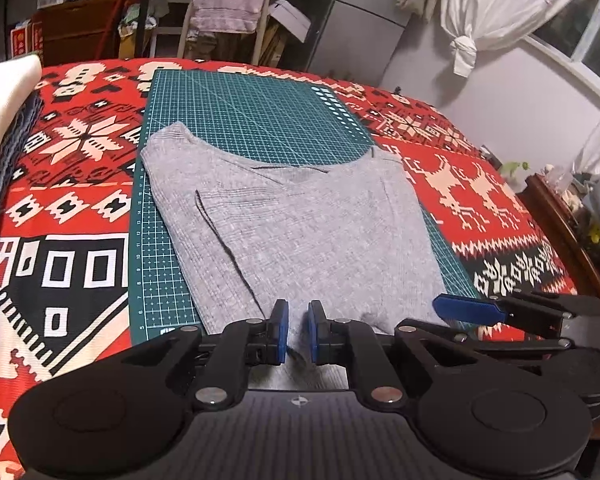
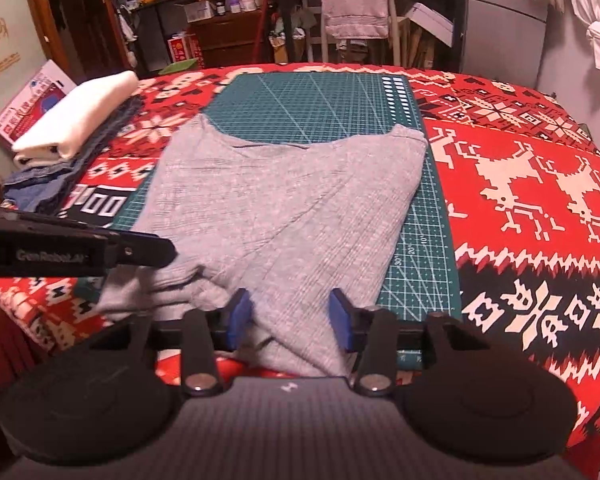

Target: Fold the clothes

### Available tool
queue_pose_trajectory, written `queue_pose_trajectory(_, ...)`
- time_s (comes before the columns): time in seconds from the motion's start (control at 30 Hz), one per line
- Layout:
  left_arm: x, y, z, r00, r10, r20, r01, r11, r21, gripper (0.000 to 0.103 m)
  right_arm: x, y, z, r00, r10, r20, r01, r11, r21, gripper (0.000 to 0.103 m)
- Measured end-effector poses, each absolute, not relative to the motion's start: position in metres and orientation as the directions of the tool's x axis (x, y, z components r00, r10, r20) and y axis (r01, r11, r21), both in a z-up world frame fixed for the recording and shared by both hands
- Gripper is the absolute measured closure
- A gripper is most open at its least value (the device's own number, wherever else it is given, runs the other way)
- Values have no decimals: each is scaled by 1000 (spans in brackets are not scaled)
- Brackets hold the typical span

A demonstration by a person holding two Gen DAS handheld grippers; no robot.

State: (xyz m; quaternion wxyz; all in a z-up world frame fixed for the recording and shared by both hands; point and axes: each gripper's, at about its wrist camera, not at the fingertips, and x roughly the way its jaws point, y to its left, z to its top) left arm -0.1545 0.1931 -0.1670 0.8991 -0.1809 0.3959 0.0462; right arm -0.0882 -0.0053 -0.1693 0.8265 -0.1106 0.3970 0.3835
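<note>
Item: grey knit top (image 1: pixel 300 224), partly folded, lying flat on a green cutting mat (image 1: pixel 256 116) over a red patterned bedspread (image 1: pixel 60 208). Both sides appear to have been turned in toward the middle, leaving overlapping diagonal flaps; the neckline sits at the 12 o'clock end, and the hem end runs toward 6 o'clock and under both tools. The mat probably serves as a flat, gridded surface on which to square the folds.

Left gripper (image 1: pixel 298 336): jaws nearly together, a narrow gap showing between the blue pads, placed at the near hem of the top. Grey cloth fills the gap, but whether the pads actually pinch it or only rest over it cannot be told.

Right gripper (image 2: pixel 291 320): jaws spread apart, with the near corner of the top lying between and beneath them; nothing is clamped. In the left view it enters from 3 o'clock, just beside the hem.

Placement reasoning: both tools stand at the 6 o'clock edge, side by side, which would suit taking the hem at two points and carrying it toward the neckline for the lengthwise fold. This is a judgement only.

Also present: a folded white cloth (image 2: pixel 80 116) stacked on blue denim (image 2: pixel 44 184) at 10 o'clock in the right view, well apart from the top, likely finished pieces.
</note>
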Motion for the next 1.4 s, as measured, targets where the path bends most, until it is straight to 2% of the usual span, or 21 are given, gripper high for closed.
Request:
queue_pose_trajectory(0.2,-164,185,-173,655,-83,-751,-198,941,-276,93,-101,-3,-170,357,562,-746,-768,631,108,79)
queue_pose_trajectory(0.47,-177,184,-176,642,-93,-762,-200,938,-282,93,-112,-2,-172,354,528,-772,-780,622,68,79)
queue_pose_trajectory(0.57,-181,180,-175,659,-134,-741,-158,937,-310,93,-118,-4,-166,347,568,-747,-798,597,83,81)
queue_pose_trajectory(0.67,-180,174,-173,671,-180,-719,-104,937,-332,93,-122,0,-163,331,606,-724,-827,555,86,96)
queue_pose_trajectory(0.77,-175,168,-181,658,-186,-730,-95,941,-326,93,-120,8,-171,299,611,-733,-835,540,109,101)
queue_pose_trajectory(0.8,-173,168,-184,653,-187,-734,-99,939,-328,96,-119,9,-174,290,604,-742,-833,541,115,102)
queue_pose_trajectory(1.07,-178,170,-188,639,-201,-743,-112,930,-349,96,-121,3,-182,256,594,-763,-829,541,143,101)
queue_pose_trajectory(1.27,-178,163,-177,675,-177,-717,-81,947,-310,96,-122,-1,-170,289,620,-729,-824,549,141,101)
queue_pose_trajectory(1.4,-172,162,-184,670,-196,-716,-81,939,-333,96,-116,-1,-179,288,579,-763,-805,578,134,102)
